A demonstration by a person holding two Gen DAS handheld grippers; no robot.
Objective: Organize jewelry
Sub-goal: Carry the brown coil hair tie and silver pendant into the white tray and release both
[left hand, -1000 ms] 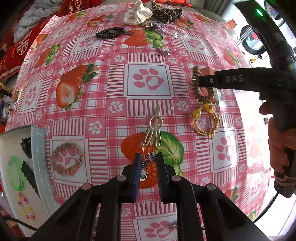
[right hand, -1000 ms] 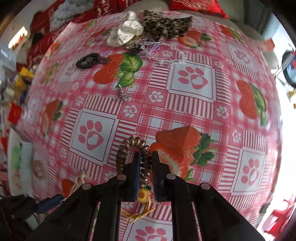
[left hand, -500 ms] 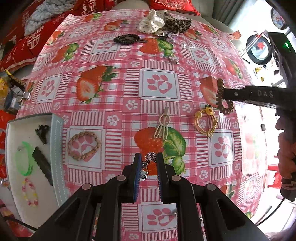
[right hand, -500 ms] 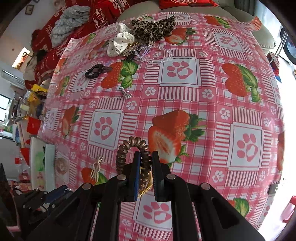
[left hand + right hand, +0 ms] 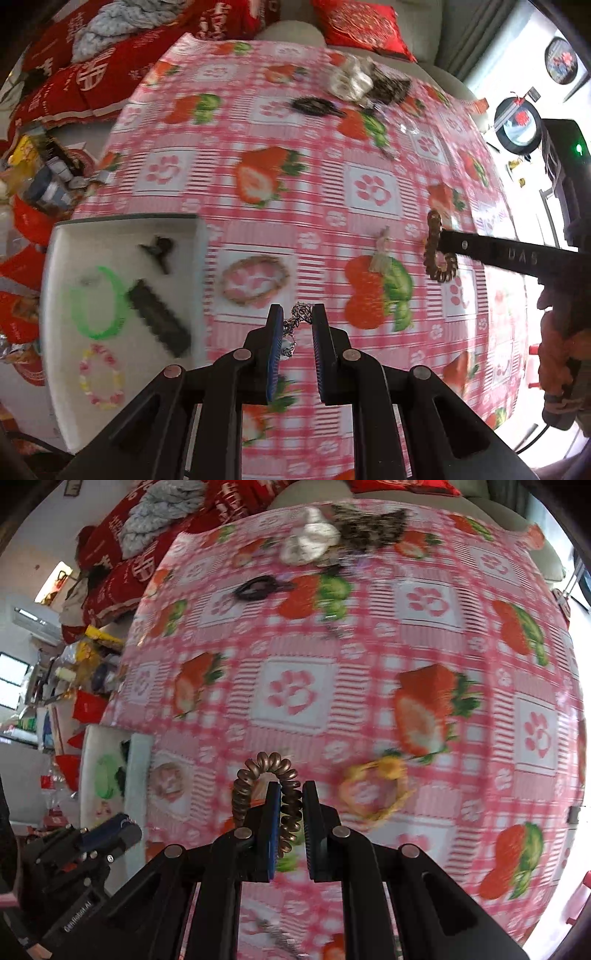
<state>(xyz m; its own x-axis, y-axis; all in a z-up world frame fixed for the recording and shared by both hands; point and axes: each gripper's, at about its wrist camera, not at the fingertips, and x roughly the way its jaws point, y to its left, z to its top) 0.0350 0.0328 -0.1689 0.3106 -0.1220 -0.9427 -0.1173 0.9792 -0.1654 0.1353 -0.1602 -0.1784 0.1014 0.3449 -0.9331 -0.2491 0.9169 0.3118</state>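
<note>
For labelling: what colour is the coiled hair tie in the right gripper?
Bronze-brown coiled hair tie, clearest in the right wrist view.

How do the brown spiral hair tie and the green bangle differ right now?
The brown spiral hair tie is a coiled, bronze-coloured loop; the green bangle is a smooth, bright green ring. The hair tie is pinched in the right tongs above the tablecloth; the bangle lies flat inside the white tray, untouched. Both are closed rings.
</note>
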